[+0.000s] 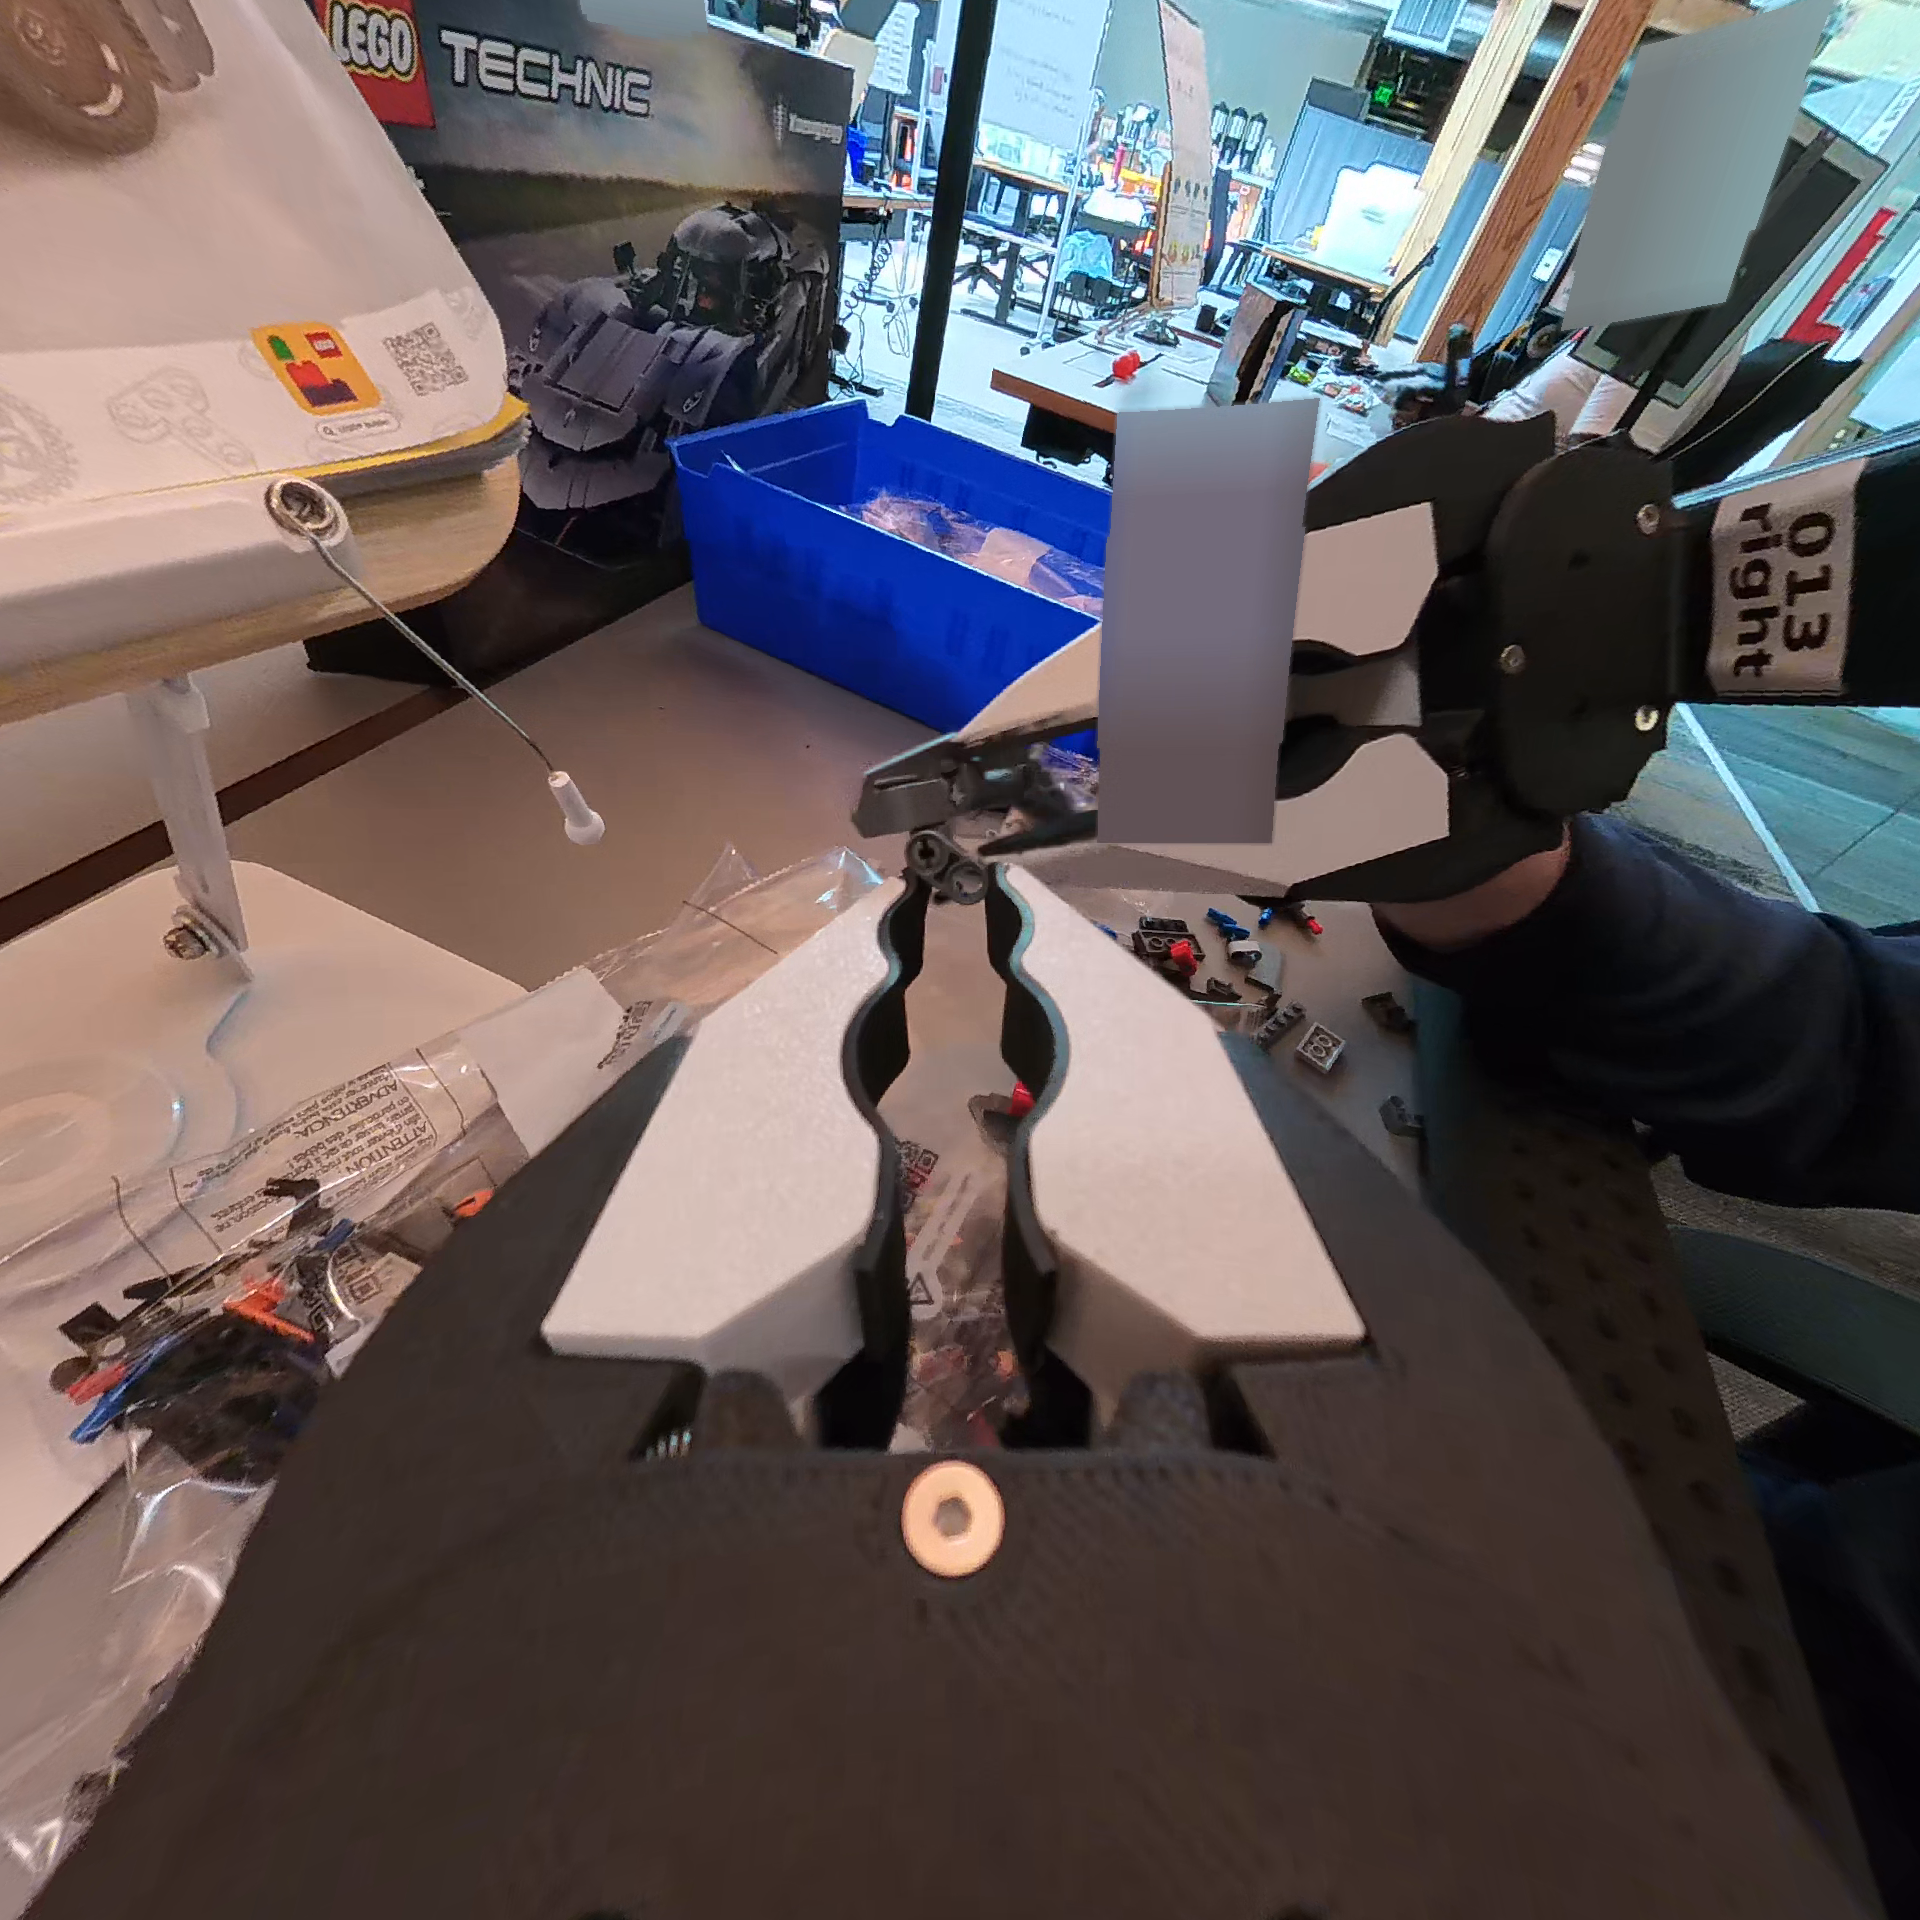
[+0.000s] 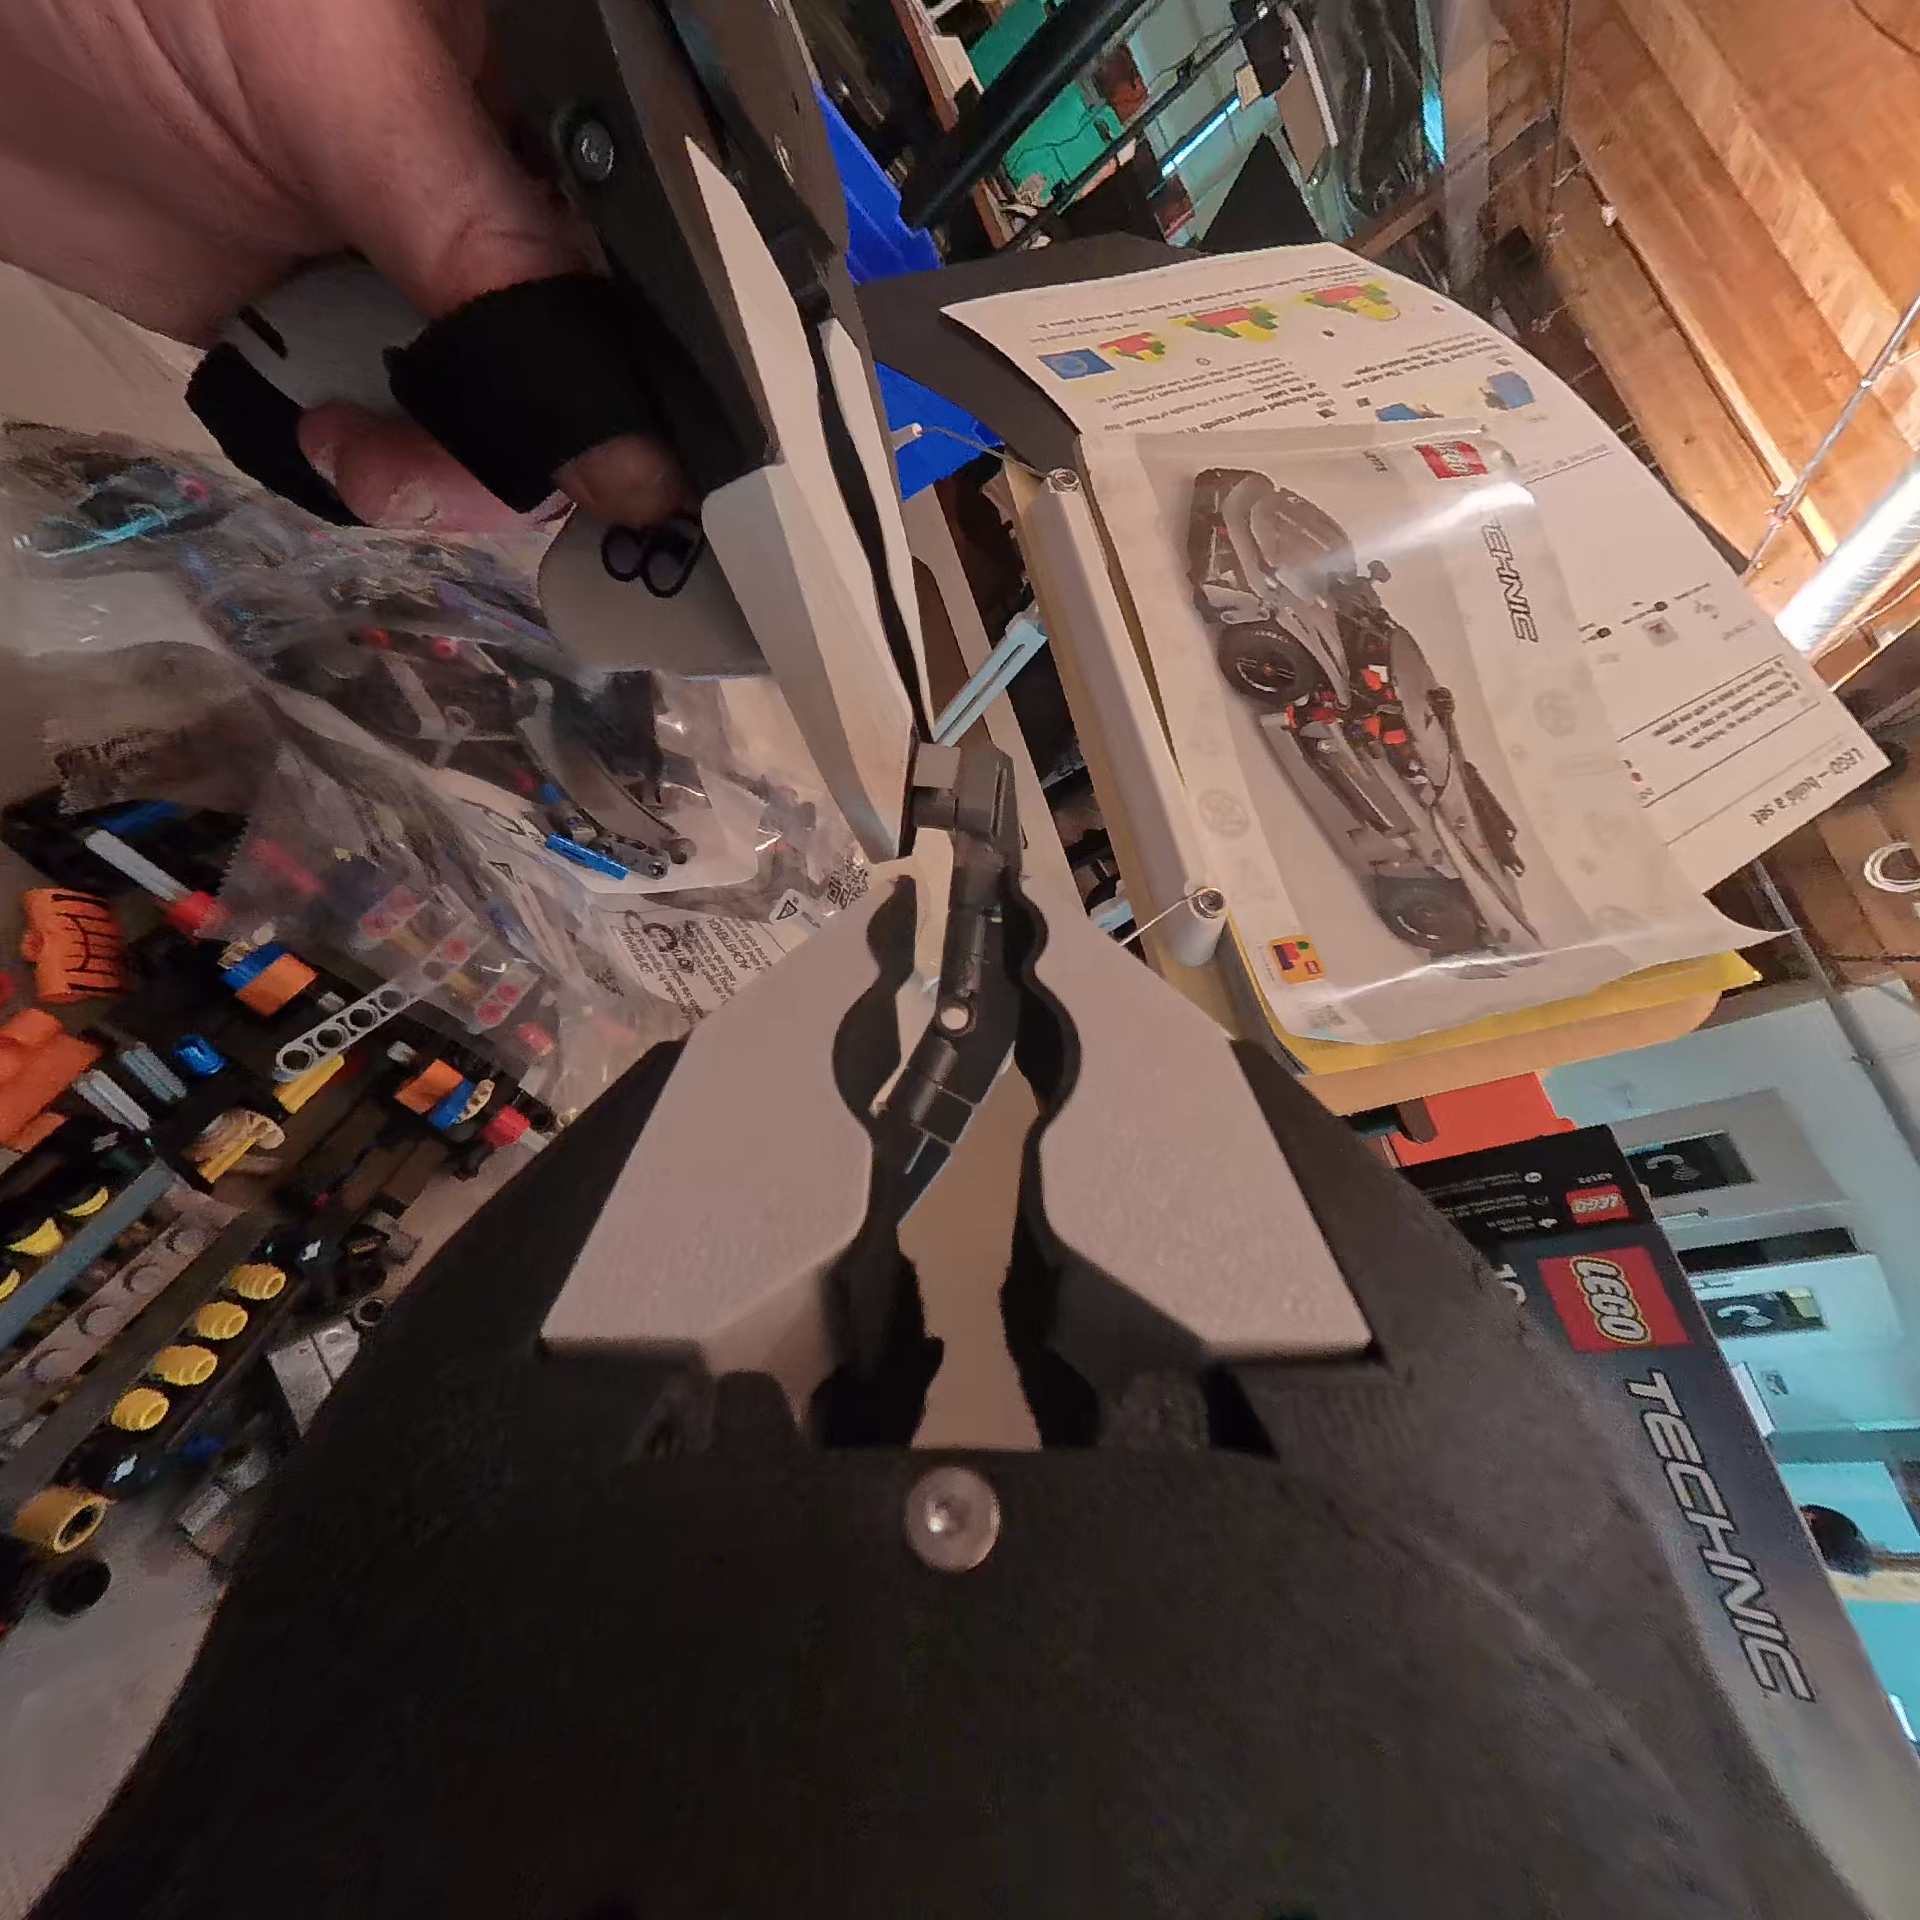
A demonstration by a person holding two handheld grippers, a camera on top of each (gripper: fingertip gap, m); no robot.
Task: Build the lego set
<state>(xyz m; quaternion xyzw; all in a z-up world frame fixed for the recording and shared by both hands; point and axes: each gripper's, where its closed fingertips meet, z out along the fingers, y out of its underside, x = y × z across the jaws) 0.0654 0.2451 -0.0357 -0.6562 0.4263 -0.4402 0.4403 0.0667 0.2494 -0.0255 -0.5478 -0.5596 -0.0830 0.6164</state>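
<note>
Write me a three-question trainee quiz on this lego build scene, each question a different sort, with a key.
1. True or false: the left gripper pinches a small dark connector piece at its tips.
2. Multiple choice: what colour is the bin behind the grippers? A red, B blue, C green.
3. Fill in: the right gripper is shut on a dark grey ____.

Key
1. True.
2. B.
3. lego assembly. It meets the connector piece between the two grippers, with the instruction booklet propped on a stand behind.
</note>
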